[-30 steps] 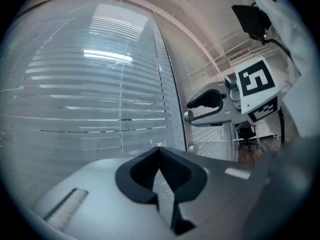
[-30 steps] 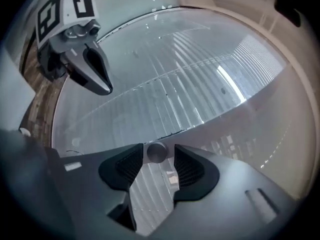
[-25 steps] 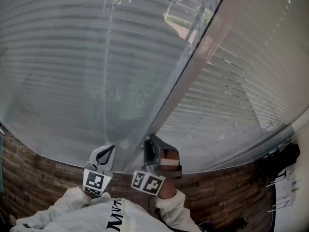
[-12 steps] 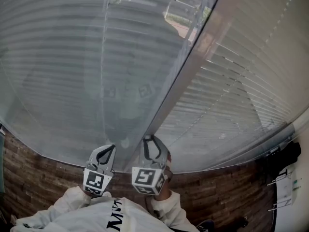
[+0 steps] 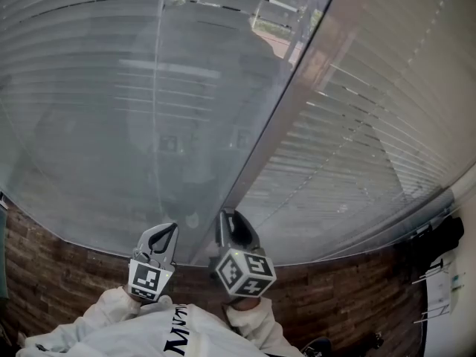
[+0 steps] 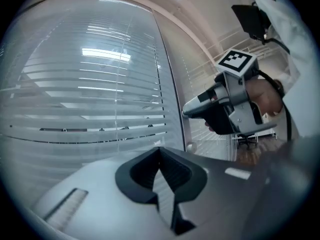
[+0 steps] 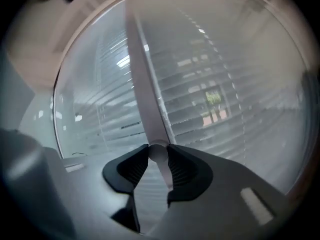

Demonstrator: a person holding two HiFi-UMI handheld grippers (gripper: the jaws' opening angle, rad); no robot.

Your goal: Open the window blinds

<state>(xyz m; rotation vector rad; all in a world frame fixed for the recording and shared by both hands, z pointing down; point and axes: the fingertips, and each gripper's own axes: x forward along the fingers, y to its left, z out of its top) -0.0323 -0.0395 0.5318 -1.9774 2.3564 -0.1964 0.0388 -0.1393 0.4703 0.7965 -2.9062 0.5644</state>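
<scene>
The right tongs (image 5: 232, 225) are pinching the tilt knob (image 7: 159, 153) by the frame, apparently twisting the window blinds (image 5: 149, 88) ahead open, probably needing further rolling, while the left tongs (image 6: 160, 151) are idling, pressed together and empty.

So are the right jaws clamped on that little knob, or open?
Clamped: both pads press the round knob from either side.

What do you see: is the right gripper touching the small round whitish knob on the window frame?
Touching. The right gripper view shows the small round whitish knob clamped in the right gripper, both dark pads against its sides.
</scene>
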